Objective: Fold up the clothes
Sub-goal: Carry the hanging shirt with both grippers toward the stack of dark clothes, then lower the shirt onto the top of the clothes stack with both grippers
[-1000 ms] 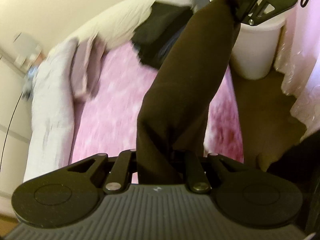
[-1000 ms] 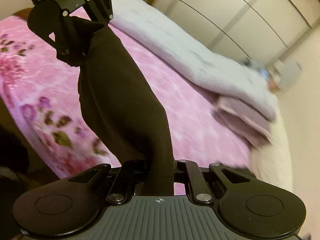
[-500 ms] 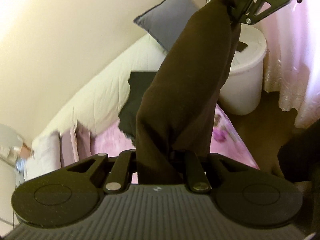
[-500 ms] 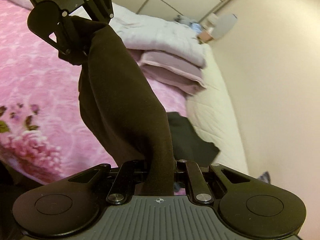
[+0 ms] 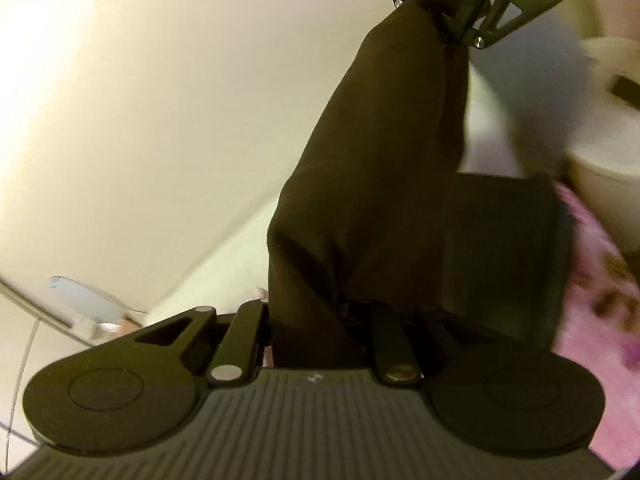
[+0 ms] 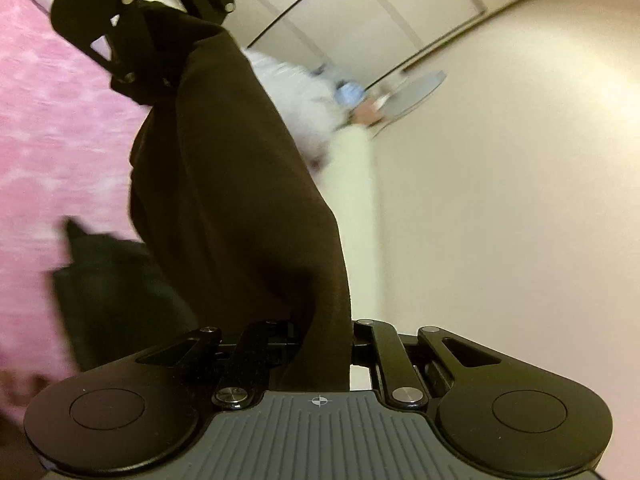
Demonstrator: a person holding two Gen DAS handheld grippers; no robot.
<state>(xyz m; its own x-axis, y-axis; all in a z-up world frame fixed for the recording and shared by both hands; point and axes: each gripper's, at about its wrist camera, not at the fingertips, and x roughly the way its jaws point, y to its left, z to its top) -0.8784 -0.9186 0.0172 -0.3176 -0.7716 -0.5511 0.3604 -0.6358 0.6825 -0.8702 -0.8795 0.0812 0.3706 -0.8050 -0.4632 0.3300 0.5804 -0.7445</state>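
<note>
Both cameras have swung up and toward the wall since a second ago, so the pink bed cover that filled the views then is now pushed to the edges, and it's mostly cream wall.

Nearest in: the left tool [image 5: 308, 320] is clamped on one end of the dark brown garment [image 5: 372, 184], and the right tool [image 6: 324, 336] is clamped on the other end. The cloth hangs bunched between them, up in the air, not lying on the bed [image 6: 44, 128].

Just past it there's a second dark piece [image 5: 508, 256] lying on the bed. It looks like a flat rectangle, maybe already folded, but the blur makes that a guess.

Further off there's a white bin [image 5: 608, 176] on one side and pale bedding [image 6: 296, 92] toward the wardrobe doors [image 6: 360, 4] on the other.

Progress-wise: the brown one is still a rope of fabric with no crease I can see, so it still needs spreading and folding.
</note>
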